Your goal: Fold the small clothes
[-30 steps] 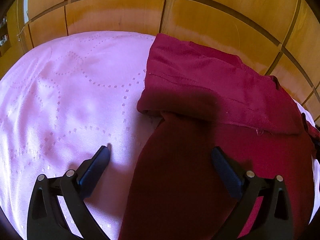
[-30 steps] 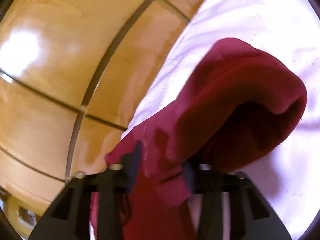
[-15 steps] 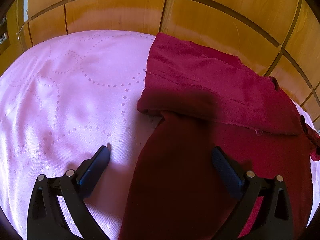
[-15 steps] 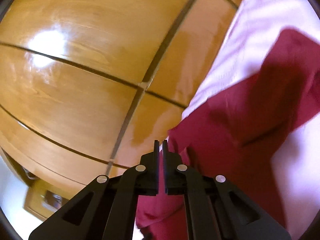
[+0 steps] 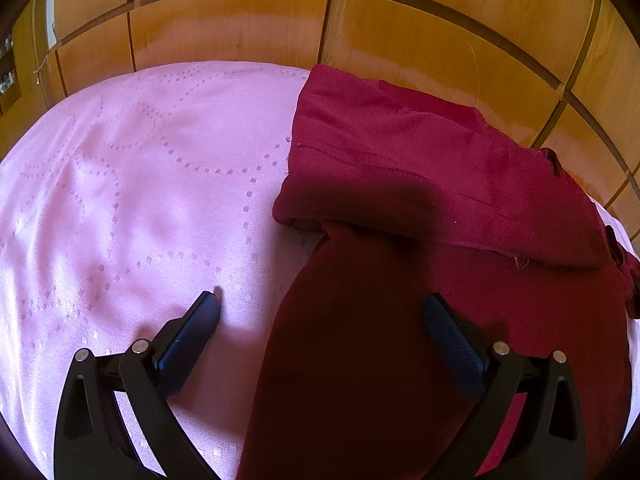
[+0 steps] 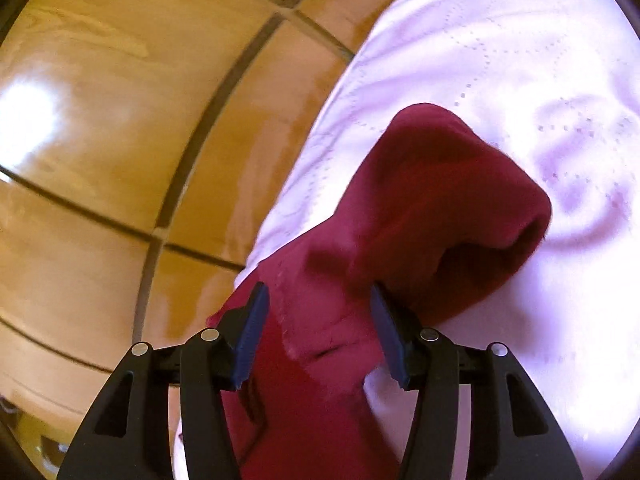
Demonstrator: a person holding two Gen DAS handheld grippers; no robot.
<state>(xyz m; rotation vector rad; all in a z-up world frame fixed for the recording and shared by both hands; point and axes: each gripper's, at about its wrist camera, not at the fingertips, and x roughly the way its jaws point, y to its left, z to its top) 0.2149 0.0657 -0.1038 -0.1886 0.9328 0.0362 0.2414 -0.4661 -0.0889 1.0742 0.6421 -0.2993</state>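
Where folded, maroon garment (image 5: pixel 420 168) on bedspread (image 5: pixel 140 200)

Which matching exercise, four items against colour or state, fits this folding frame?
Column 1:
1. garment
2. bedspread
3. left gripper
4. floor

Column 2:
A. open, one finger over bedspread, one over garment
B. glossy wood-toned tiles
C. maroon, part folded over
D. pale pink, dotted pattern

Pairs: 1-C, 2-D, 3-A, 4-B

Bright glare, deep shadows, fisheye-warped edges.
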